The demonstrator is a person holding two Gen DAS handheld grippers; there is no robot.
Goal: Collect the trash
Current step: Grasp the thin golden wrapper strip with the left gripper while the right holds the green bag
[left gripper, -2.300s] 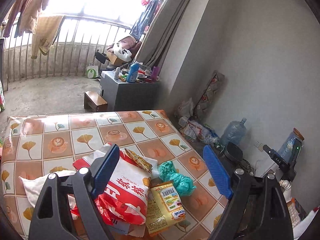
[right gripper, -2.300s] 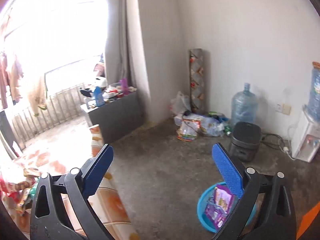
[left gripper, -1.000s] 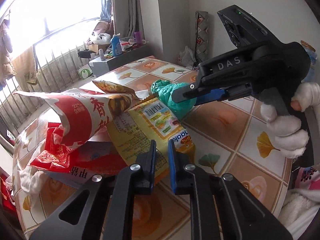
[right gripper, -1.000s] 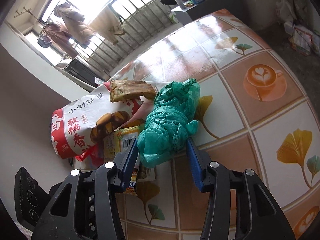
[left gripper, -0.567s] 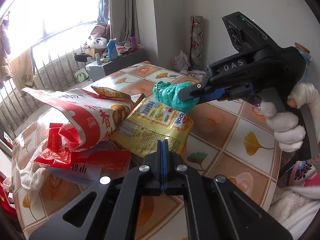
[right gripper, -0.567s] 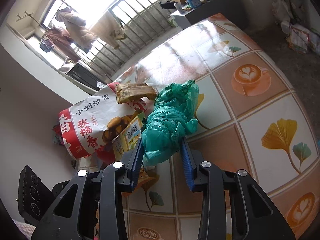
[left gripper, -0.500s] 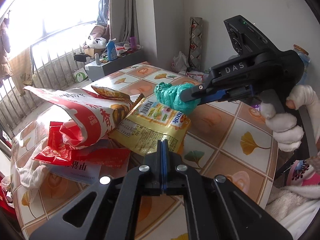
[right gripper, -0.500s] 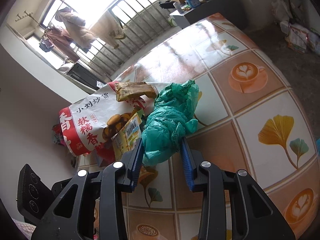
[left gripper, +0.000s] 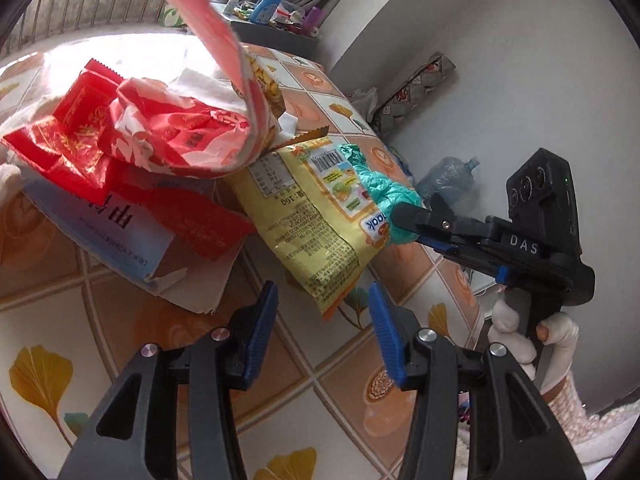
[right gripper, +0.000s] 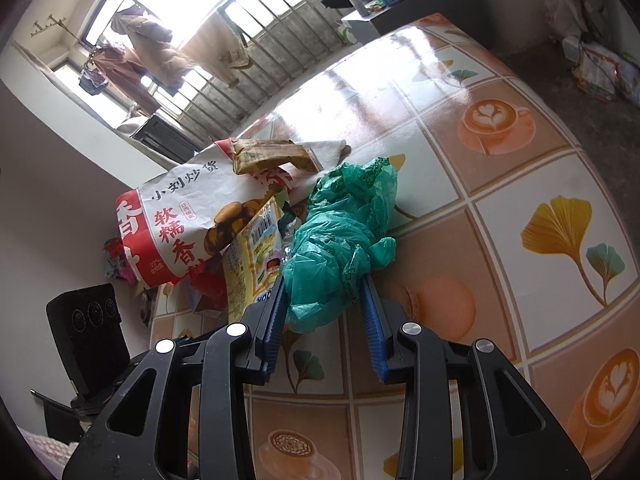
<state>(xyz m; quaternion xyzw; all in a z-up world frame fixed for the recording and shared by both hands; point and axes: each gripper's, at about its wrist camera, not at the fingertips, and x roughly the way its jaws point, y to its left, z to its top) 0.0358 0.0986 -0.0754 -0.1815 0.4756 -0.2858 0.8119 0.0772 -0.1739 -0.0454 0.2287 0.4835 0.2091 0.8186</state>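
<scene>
Left wrist view. Left gripper [left gripper: 322, 312] spread wide, both blue pads [left gripper: 262, 326] bare, nothing held. Just ahead of the fingertips and between them: lower corner of the yellow snack packet [left gripper: 308, 216], apart from both pads, lying tilted on the tiled tablecloth [left gripper: 48, 360]. Ahead and left of the left finger: flattened white-and-blue carton [left gripper: 120, 248] under crumpled red wrappers [left gripper: 76, 140]. Farther ahead, arching over the pile: large red-and-white snack bag [left gripper: 208, 80]. Ahead and right of the right finger: right gripper [left gripper: 404, 220] entering from the right, clamped on the green plastic bag [left gripper: 384, 192], which touches the far edge of the yellow snack packet. Gloved right hand [left gripper: 532, 336] wrapped around the handle, right of the right finger. Beyond the table edge: water jug [left gripper: 444, 178] on the floor by the wall.

Right wrist view. Right gripper [right gripper: 324, 312] partly closed, both pads [right gripper: 372, 320] pressed against the near end of the green plastic bag [right gripper: 344, 240]; bag bulging forward from between the fingers and resting on the tiled tablecloth [right gripper: 500, 208]. Touching the left finger's outer side: yellow snack packet [right gripper: 252, 256], standing on edge. Ahead and left of it: large red-and-white snack bag [right gripper: 180, 220], with a brown wrapper [right gripper: 272, 156] lying on top. Far left, below the left finger: black body of the left gripper [right gripper: 86, 336], fingers out of sight here.
</scene>
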